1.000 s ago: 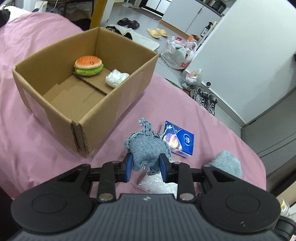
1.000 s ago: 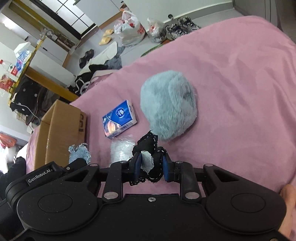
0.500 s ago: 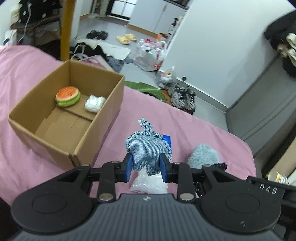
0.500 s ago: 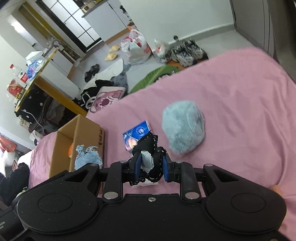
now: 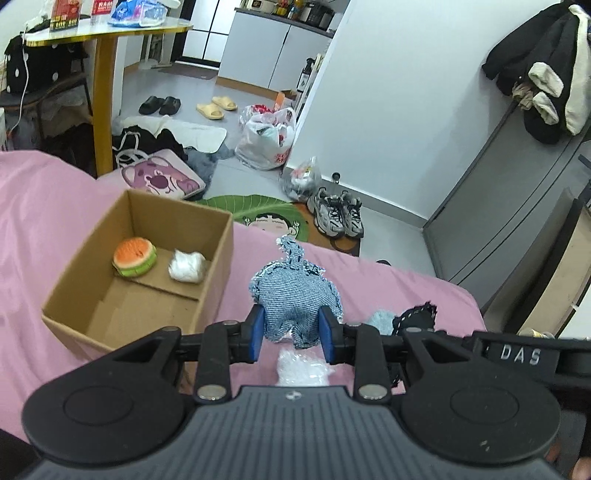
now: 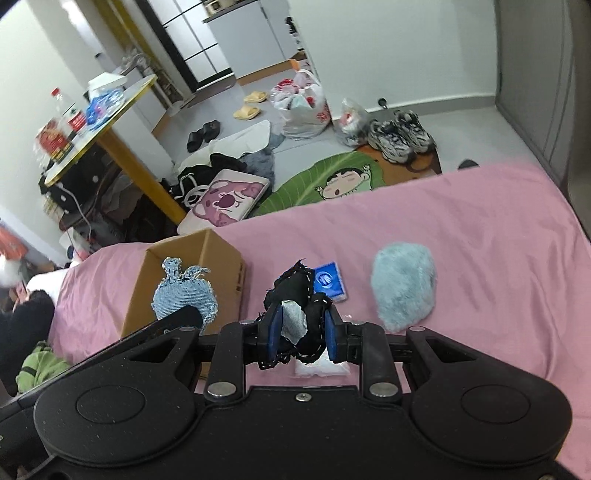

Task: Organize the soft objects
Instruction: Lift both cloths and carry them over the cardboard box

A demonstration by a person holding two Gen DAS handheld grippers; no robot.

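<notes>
left claw point(image 5: 291, 328): clamped on denim pouch point(image 5: 295, 295), held above the pink bed point(image 5: 51, 206) | right claw point(image 6: 302, 328): clamped on black stitched cloth toy point(image 6: 295, 286) | cardboard box point(image 5: 214, 266) left of left claw, holds burger toy point(image 5: 134, 256) and white wad point(image 5: 185, 266) | on bed: blue tissue pack point(image 6: 330, 282), fluffy blue plush point(image 6: 403, 284), clear plastic bag point(image 5: 301, 367)

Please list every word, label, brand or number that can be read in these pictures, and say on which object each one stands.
"DAS": white letters on the body of the right gripper, seen in the left wrist view.
Blue tissue pack: a round white logo, too small to read.
Cardboard box: dark print on its side, too blurred to read.
Red packages on the yellow table: labels unreadable.
</notes>
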